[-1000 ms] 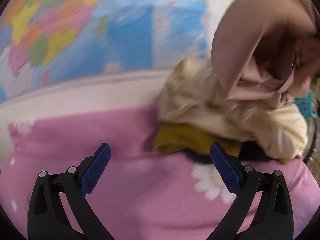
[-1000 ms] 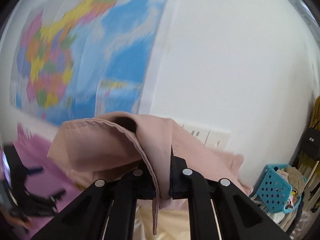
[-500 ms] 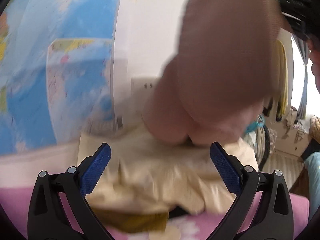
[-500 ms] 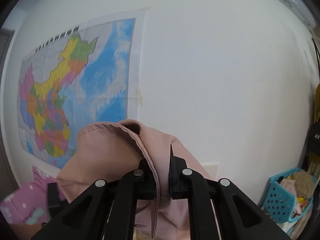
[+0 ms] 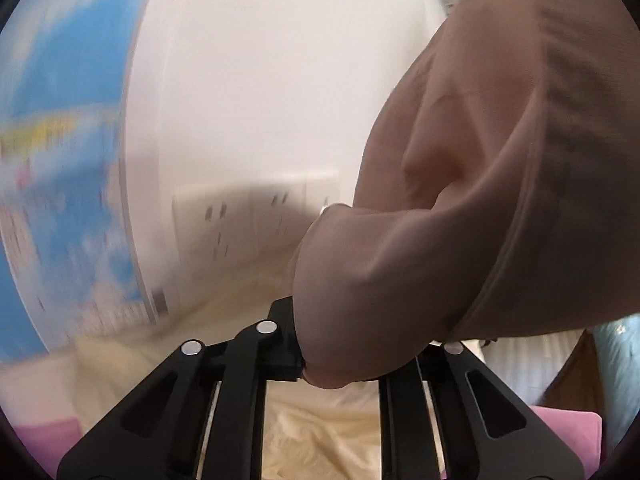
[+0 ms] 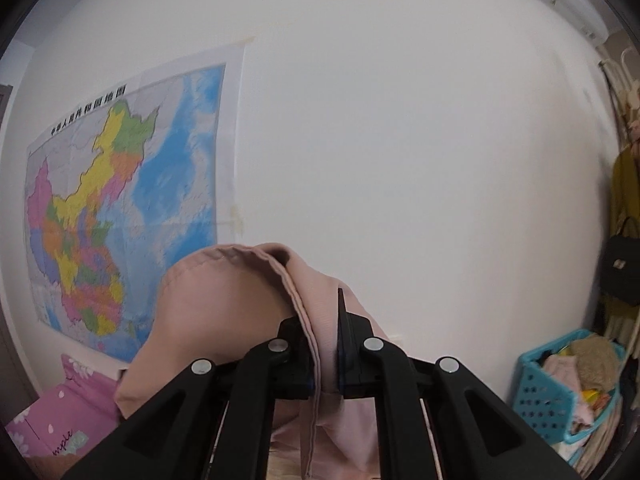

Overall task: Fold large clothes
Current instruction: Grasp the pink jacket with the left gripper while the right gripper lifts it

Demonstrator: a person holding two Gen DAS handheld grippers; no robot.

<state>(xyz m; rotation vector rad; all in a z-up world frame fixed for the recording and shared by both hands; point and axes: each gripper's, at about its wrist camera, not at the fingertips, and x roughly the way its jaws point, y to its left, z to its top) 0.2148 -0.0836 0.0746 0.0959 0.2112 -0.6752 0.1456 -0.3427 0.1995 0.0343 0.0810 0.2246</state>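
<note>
Ahead of both grippers stands a white wall, with a map pinned up to the left of the right gripper's line. Below and ahead of the left gripper lies a pink bed carrying a cream garment; a blue basket of clothes sits low to the right of the right gripper.

The pink garment hangs in the air between the two grippers. The right gripper is clenched on a hemmed edge that rises above its fingers and drapes down between them. The left gripper has just been closing, and a bunched fold of the same cloth now sits between its jaws, bulging over and hiding the right finger; the rest of the cloth runs up and to the right of it.

The likely trouble is in that left grasp. It looks like a thick wad rather than a clean edge or corner, so once the cloth is spread taut it may slip out, or the garment may hang twisted and fold crooked. The left view is blurred, so how deep the cloth sits I cannot tell. The trailing cloth could also drag the cream garment as it comes down onto the bed.
</note>
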